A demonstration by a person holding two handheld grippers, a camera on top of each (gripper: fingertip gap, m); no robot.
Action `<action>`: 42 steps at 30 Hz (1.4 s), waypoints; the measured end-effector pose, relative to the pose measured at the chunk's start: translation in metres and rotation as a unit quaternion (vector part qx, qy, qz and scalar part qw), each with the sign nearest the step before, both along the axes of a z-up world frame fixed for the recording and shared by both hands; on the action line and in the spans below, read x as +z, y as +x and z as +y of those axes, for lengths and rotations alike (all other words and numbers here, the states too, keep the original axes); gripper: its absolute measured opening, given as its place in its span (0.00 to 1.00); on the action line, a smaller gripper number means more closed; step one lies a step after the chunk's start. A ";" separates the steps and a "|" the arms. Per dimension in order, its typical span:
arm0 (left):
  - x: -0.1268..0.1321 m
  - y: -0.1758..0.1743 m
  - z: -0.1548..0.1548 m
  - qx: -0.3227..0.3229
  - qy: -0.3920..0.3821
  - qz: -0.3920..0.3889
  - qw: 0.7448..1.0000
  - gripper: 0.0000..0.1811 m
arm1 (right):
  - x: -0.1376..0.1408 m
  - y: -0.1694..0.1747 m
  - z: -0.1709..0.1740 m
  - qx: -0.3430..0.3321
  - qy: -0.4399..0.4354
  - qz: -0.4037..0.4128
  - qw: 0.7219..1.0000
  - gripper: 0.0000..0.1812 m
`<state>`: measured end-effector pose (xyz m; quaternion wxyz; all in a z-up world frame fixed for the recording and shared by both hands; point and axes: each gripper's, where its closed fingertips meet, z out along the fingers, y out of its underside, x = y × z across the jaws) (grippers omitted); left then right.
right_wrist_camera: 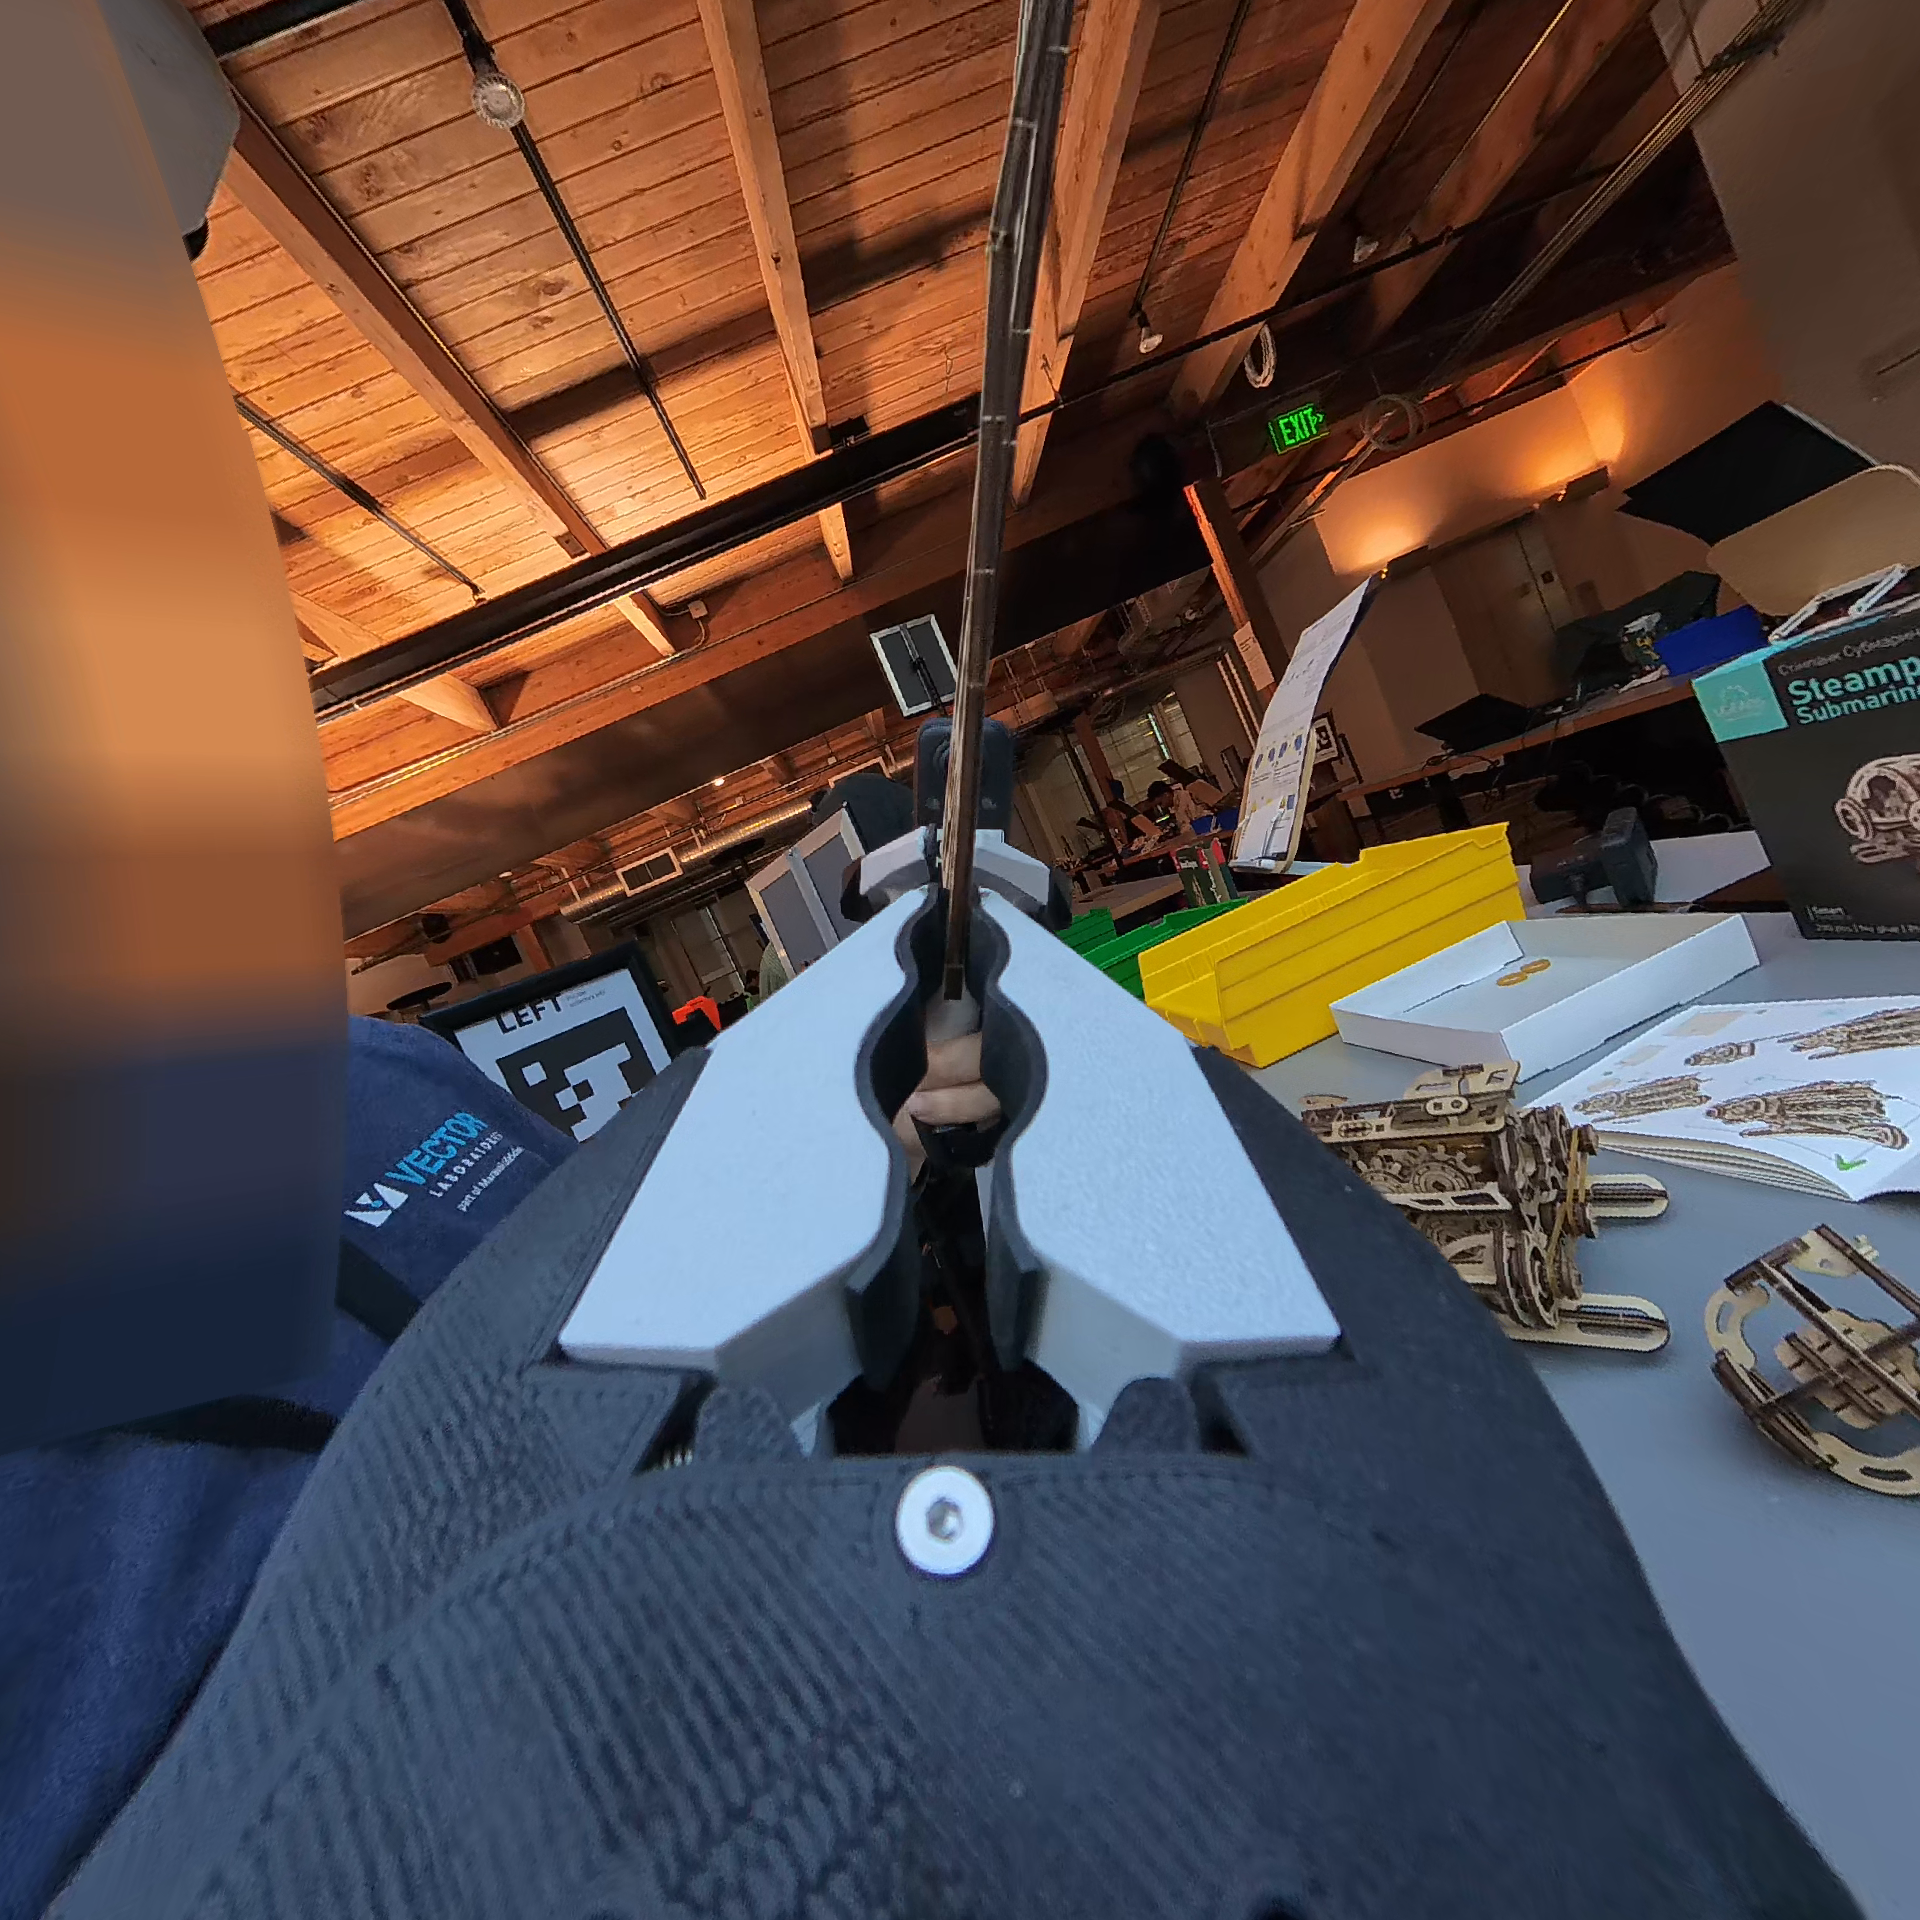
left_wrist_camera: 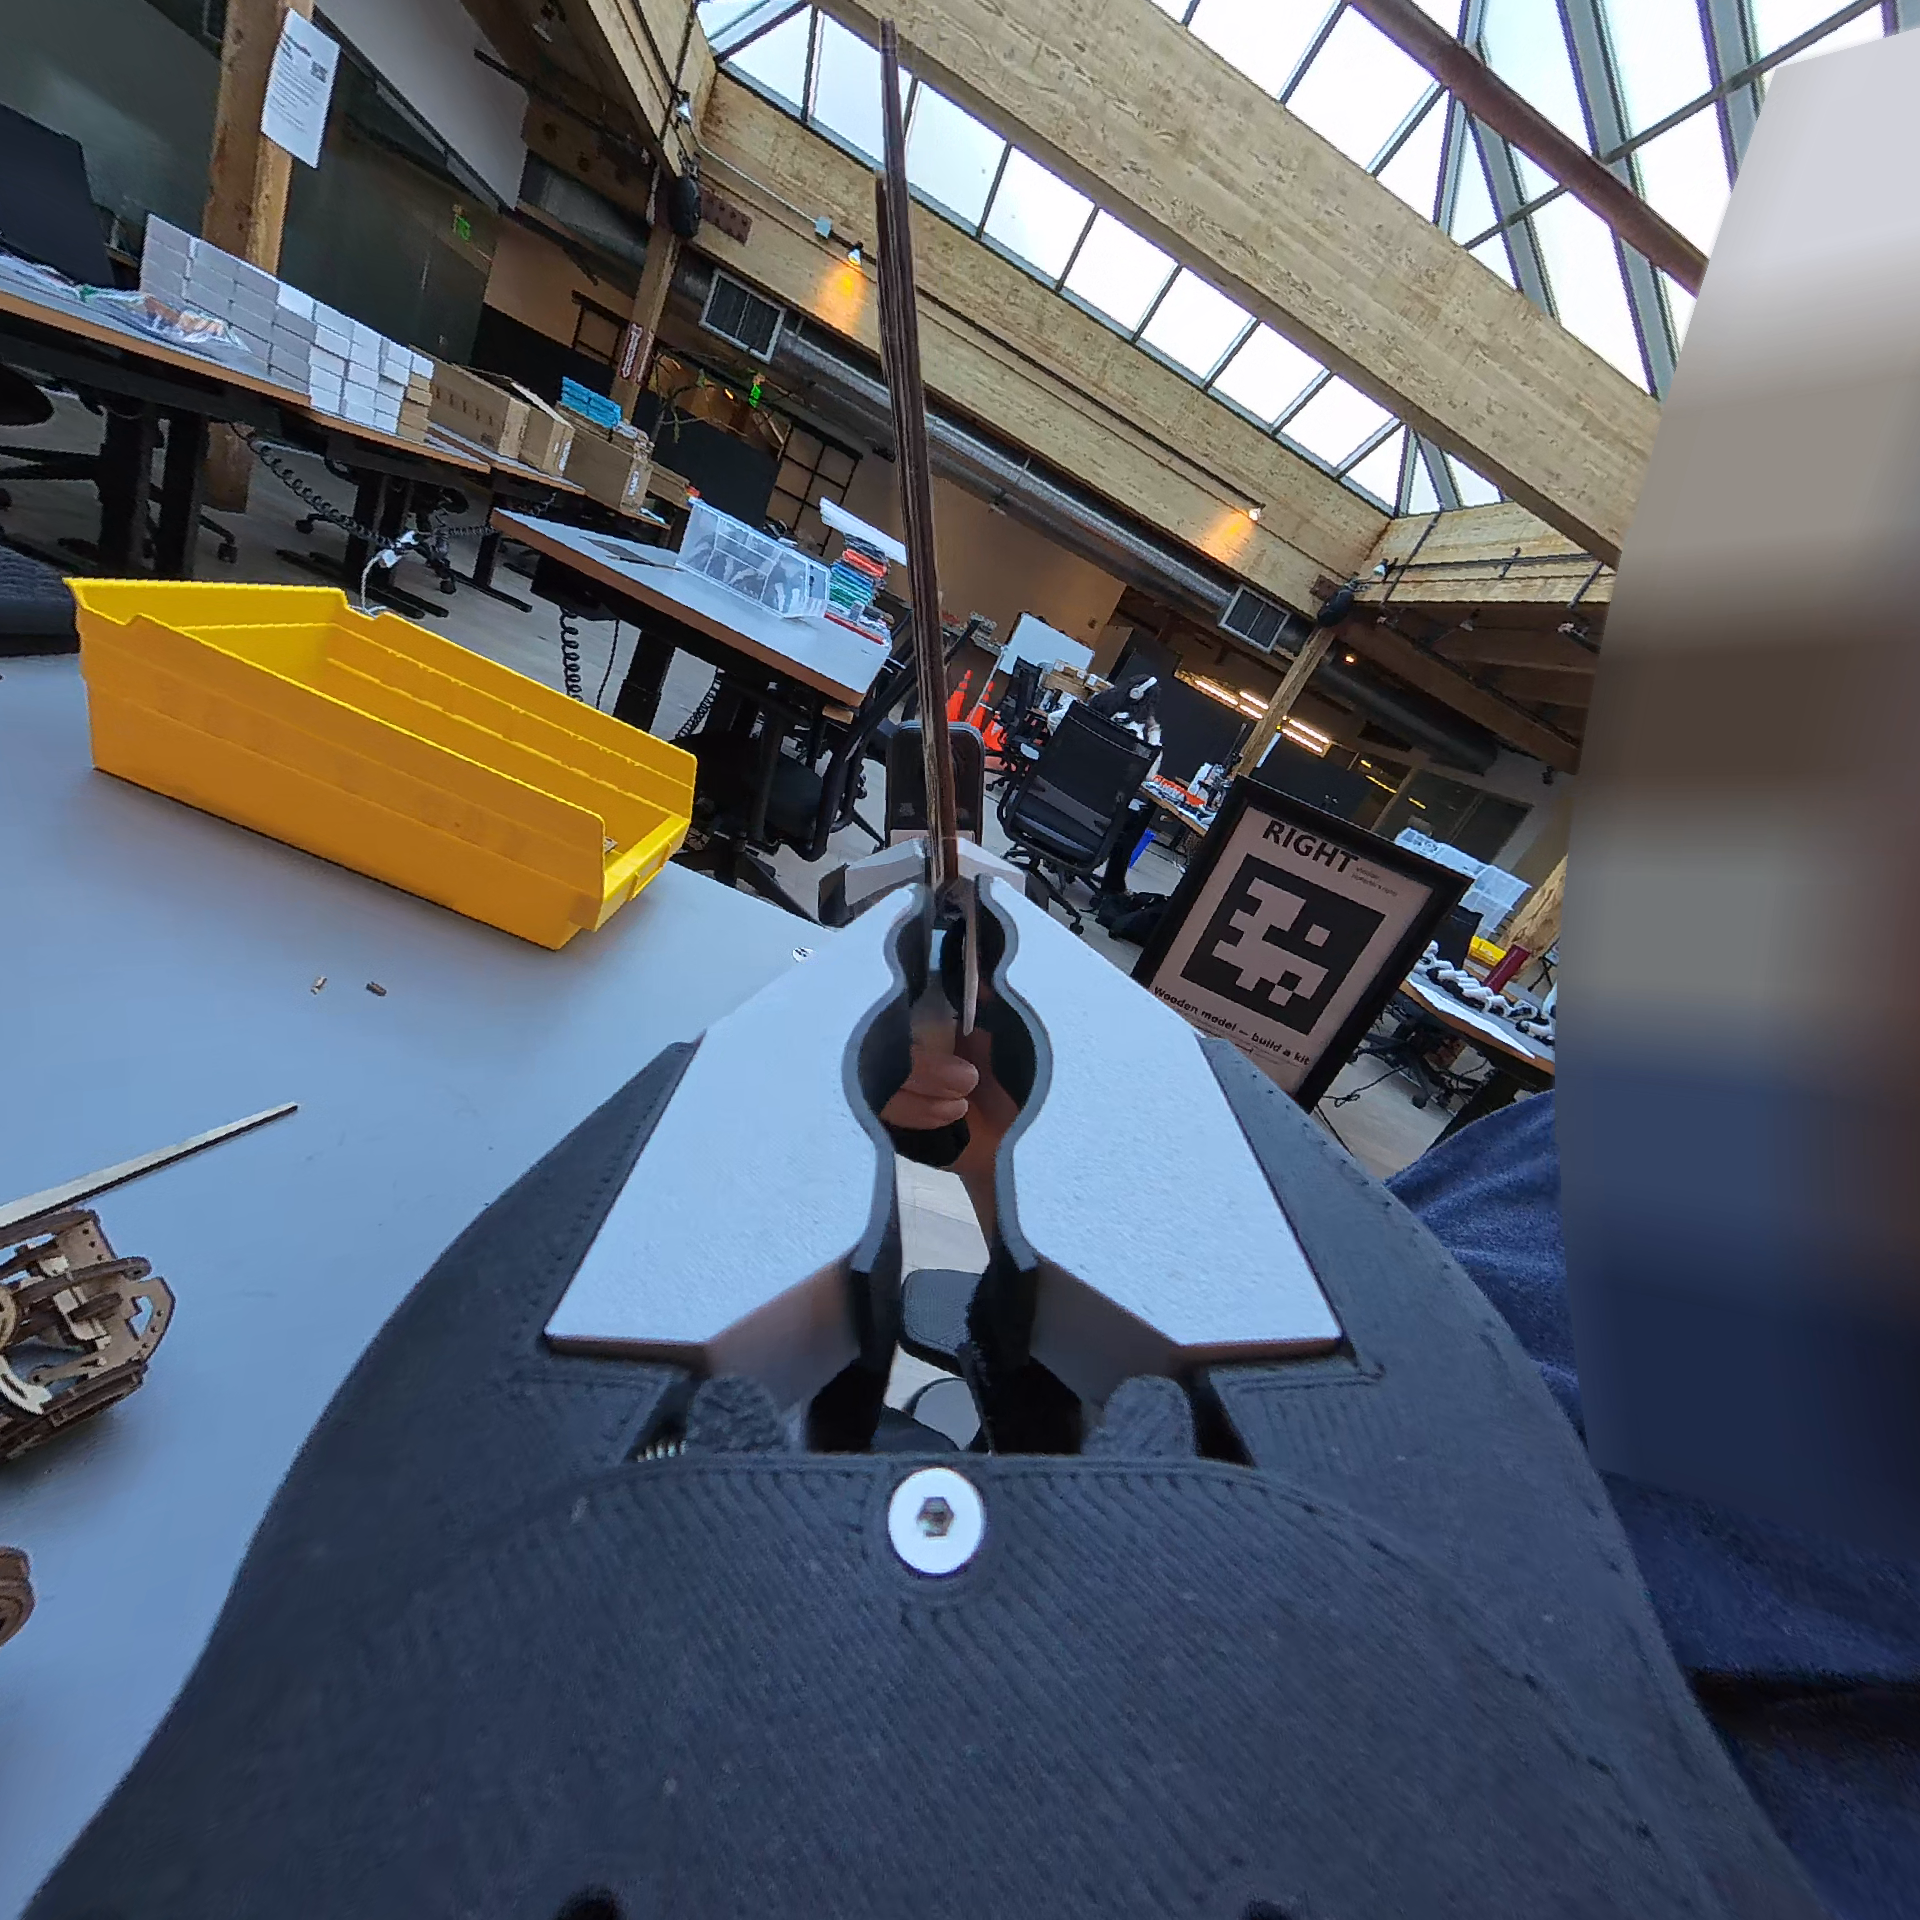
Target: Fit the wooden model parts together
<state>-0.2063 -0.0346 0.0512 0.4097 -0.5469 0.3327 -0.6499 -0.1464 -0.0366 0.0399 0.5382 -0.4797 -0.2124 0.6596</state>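
A thin wooden parts sheet [left_wrist_camera: 912, 436] stands on edge, seen edge-on as a dark line rising from my fingertips. My left gripper [left_wrist_camera: 940, 906] is shut on its lower edge. My right gripper [right_wrist_camera: 961, 906] is shut on the same sheet [right_wrist_camera: 995, 416] from the opposite side, facing the left one. Each gripper shows just beyond the other's tips, the right gripper [left_wrist_camera: 935, 800] in the left wrist view and the left gripper [right_wrist_camera: 961, 800] in the right wrist view. A hand shows through the gap between the jaws. Both grippers are held up above the grey table [left_wrist_camera: 208, 1039].
A yellow bin [left_wrist_camera: 364, 748], a wooden strip [left_wrist_camera: 145, 1153] and a part-built wooden model [left_wrist_camera: 62, 1330] lie to the left. In the right wrist view there are a wooden model [right_wrist_camera: 1455, 1174], a round subassembly [right_wrist_camera: 1829, 1361], an instruction booklet [right_wrist_camera: 1766, 1101], a white tray [right_wrist_camera: 1538, 987], a yellow bin [right_wrist_camera: 1330, 935] and the kit box [right_wrist_camera: 1839, 779]. Across from one pair of fingers to the other is roughly 7 centimetres. The round subassembly [right_wrist_camera: 1829, 1361] is about 25 centimetres from both grippers' fingertips. It turns up in the left wrist view [left_wrist_camera: 116, 1288] as well.
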 end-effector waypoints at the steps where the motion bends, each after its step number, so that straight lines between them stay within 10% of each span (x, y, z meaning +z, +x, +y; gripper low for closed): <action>1: 0.000 0.001 0.001 0.003 0.001 0.001 1.000 0.04 | 0.003 0.000 0.000 0.001 0.002 0.001 1.000 0.00; 42: 0.002 0.000 0.009 0.035 0.019 -0.007 0.999 0.00 | 0.006 -0.008 0.003 -0.028 0.025 -0.006 0.999 0.09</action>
